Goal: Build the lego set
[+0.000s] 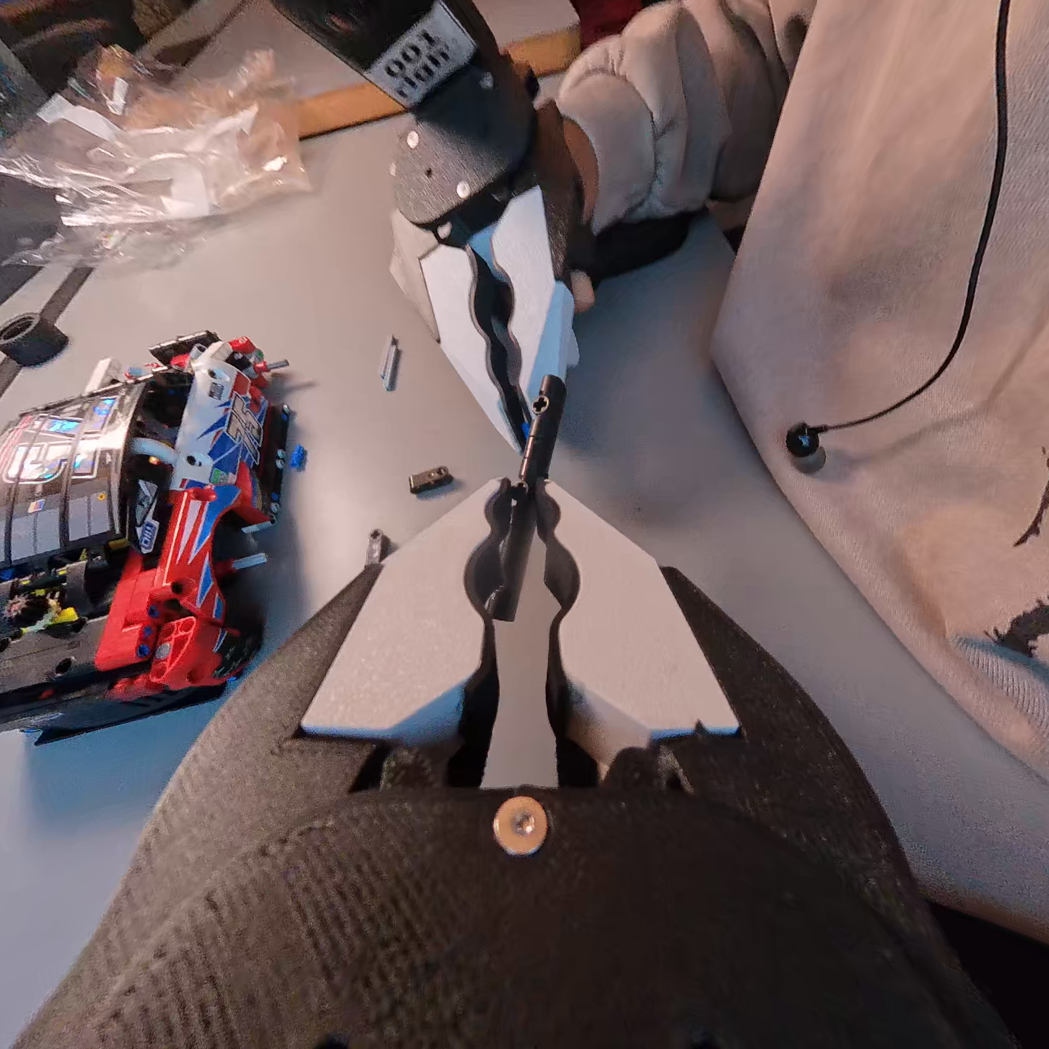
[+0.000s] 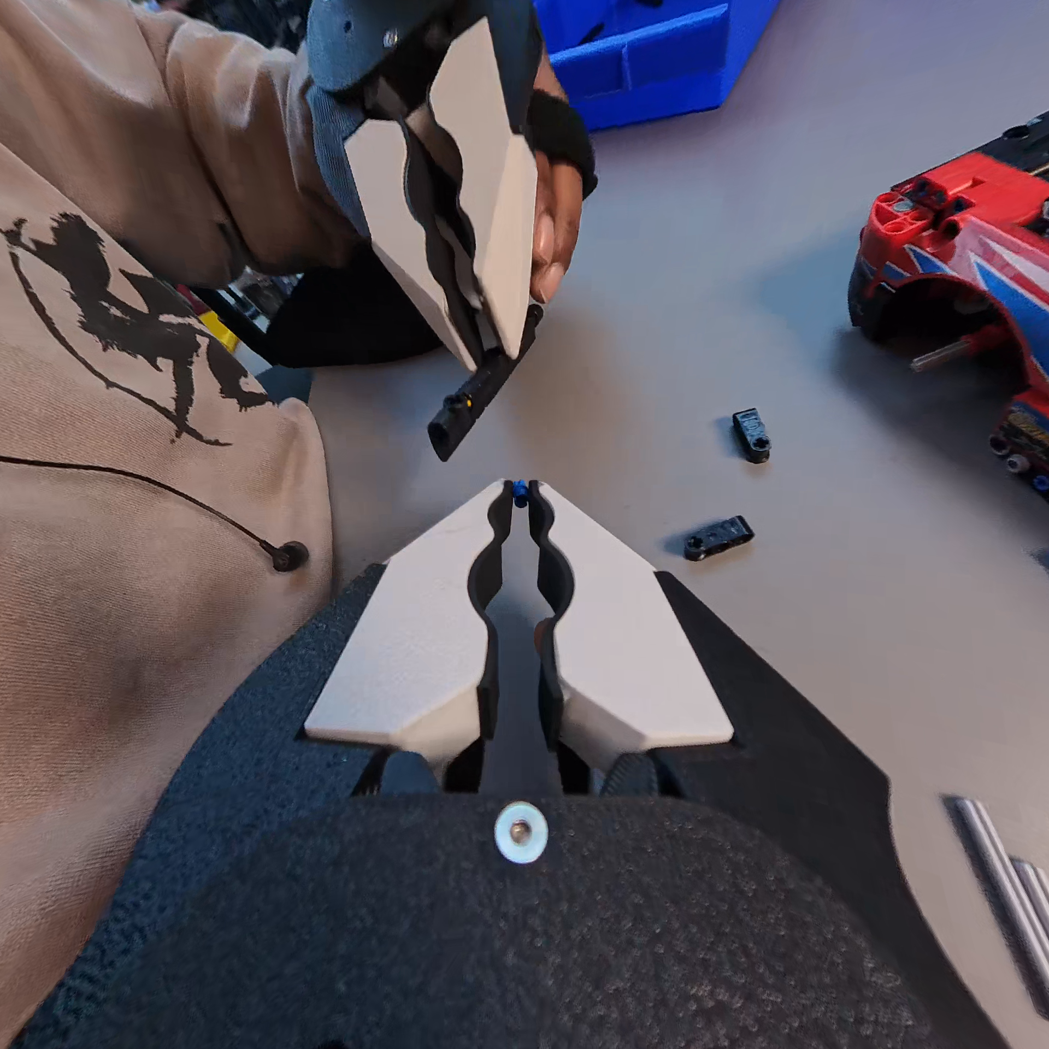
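My left gripper [image 1: 519, 487] is shut on a long black lego piece [image 1: 536, 448] that sticks out past its fingertips above the grey table [image 1: 624, 397]. My right gripper [image 2: 519, 487] is shut on a small blue pin [image 2: 519, 492] at its very tips. The two grippers face each other. In the left wrist view the right gripper [image 1: 521, 434] holds the pin right beside the black piece. In the right wrist view the left gripper [image 2: 491, 352] holds the black piece [image 2: 474, 400] a little beyond the pin. The partly built red, white and blue lego car [image 1: 187, 539] stands on the table.
Loose black pieces [image 2: 752, 434] [image 2: 718, 536], grey axles [image 2: 1010, 885], another grey axle [image 1: 390, 355], a blue pin [image 1: 299, 457] and a black tyre [image 1: 31, 340] lie on the table. A clear plastic bag [image 1: 159, 142] and a blue bin [image 2: 641, 57] sit farther back. The person's beige sweatshirt [image 1: 880, 284] is close by. Spacing between my two grippers at the tips: around 4 cm.
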Demonstrator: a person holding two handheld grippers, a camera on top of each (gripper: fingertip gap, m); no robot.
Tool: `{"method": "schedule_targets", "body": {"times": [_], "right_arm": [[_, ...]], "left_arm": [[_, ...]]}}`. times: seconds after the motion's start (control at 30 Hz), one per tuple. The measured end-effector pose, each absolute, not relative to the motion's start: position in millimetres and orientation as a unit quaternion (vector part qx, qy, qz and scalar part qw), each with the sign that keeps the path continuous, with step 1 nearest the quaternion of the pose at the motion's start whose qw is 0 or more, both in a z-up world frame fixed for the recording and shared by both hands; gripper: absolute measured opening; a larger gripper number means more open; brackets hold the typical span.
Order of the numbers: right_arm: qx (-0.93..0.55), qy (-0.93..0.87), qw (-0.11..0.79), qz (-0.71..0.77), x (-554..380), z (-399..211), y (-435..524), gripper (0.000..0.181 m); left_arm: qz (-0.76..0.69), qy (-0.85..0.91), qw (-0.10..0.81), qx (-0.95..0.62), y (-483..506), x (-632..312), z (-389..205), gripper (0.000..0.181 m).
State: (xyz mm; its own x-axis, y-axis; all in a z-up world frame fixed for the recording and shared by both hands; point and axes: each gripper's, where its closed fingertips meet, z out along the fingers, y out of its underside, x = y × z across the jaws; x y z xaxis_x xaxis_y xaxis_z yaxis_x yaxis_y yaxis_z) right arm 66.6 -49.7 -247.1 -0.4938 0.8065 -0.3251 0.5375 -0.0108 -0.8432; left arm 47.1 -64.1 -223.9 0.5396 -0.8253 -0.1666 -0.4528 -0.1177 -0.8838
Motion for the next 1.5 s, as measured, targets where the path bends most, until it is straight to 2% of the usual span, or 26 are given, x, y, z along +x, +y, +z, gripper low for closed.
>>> {"method": "schedule_targets", "body": {"times": [0.13, 0.27, 0.63, 0.8, 0.97, 1.2, 1.3, 1.4, 1.5], "right_arm": [[-0.465, -0.710, 0.152, 0.506, 62.5, -247.2, -59.1, 0.003], [-0.451, -0.699, 0.183, 0.524, 54.7, -232.7, -57.3, 0.003], [-0.419, -0.738, 0.162, 0.504, 62.1, -247.6, -64.4, 0.003], [-0.357, -0.775, 0.192, 0.485, 67.7, -247.3, -71.7, 0.003], [-0.312, -0.790, 0.224, 0.478, 71.1, -241.5, -76.2, 0.003], [-0.391, -0.760, 0.211, 0.474, 64.6, -239.1, -50.0, 0.003], [-0.423, -0.710, 0.220, 0.518, 66.5, -219.9, -21.1, 0.003], [-0.396, -0.685, 0.241, 0.561, 73.4, -190.7, -8.2, 0.002], [-0.345, -0.744, 0.262, 0.509, 76.0, -196.6, -10.2, 0.003]], "left_arm": [[-0.234, 0.378, 0.540, -0.715, -50.2, 55.4, -210.6, 0.006], [-0.268, 0.346, 0.538, -0.721, -41.2, 62.2, -212.2, 0.006], [-0.345, 0.327, 0.456, -0.753, -46.9, 72.2, -235.3, 0.011], [-0.379, 0.335, 0.426, -0.750, -52.7, 77.5, -237.5, 0.016], [-0.429, 0.328, 0.409, -0.736, -59.7, 83.5, -231.9, 0.012], [-0.375, 0.300, 0.445, -0.755, -42.1, 66.2, -227.7, 0.006], [-0.412, 0.251, 0.453, -0.750, -39.5, 48.1, -215.4, 0.005], [-0.426, 0.231, 0.408, -0.773, -42.4, 50.4, -229.0, 0.005], [-0.433, 0.224, 0.358, -0.797, -43.7, 60.4, -244.3, 0.005]]}}
